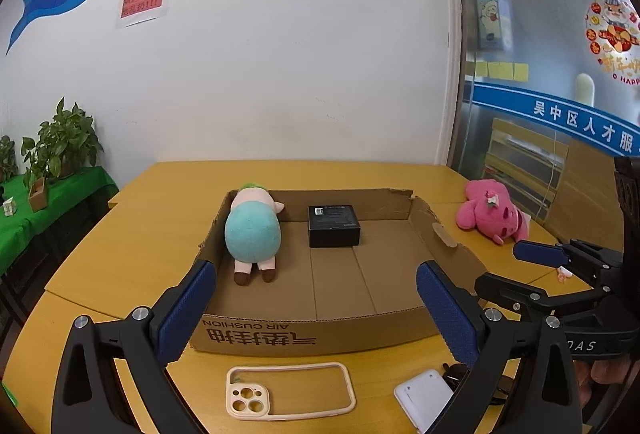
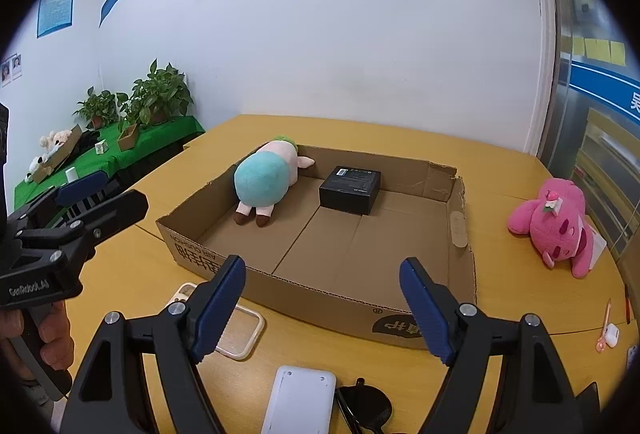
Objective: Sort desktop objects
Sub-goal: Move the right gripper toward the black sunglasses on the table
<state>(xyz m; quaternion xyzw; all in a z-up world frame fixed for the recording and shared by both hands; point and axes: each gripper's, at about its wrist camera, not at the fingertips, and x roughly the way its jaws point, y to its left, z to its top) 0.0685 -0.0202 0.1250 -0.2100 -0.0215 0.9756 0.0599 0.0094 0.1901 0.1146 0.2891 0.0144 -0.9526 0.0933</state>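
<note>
White walls stand behind a yellow desk (image 1: 136, 234). On it sits a cardboard box (image 1: 320, 334) with a green plush toy (image 1: 252, 230) and a black box (image 1: 334, 226) inside. A pink plush toy (image 2: 556, 226), a phone case (image 1: 290, 390) and a white pad (image 2: 300, 402) wait outside. The left claw (image 1: 316, 310) and right claw (image 2: 322, 306) are both spread apart, holding nothing. A claw could bump the box wall and push it. Dark glasses (image 2: 364, 408) are partly cut off.

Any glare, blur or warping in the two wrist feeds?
Left wrist: fisheye bows the yellow wooden table; glass door at right is hazy with reflections. Right wrist: black vignette corners; brown cardboard tray and black box stay sharp; soft, even light with faint shadows.
</note>
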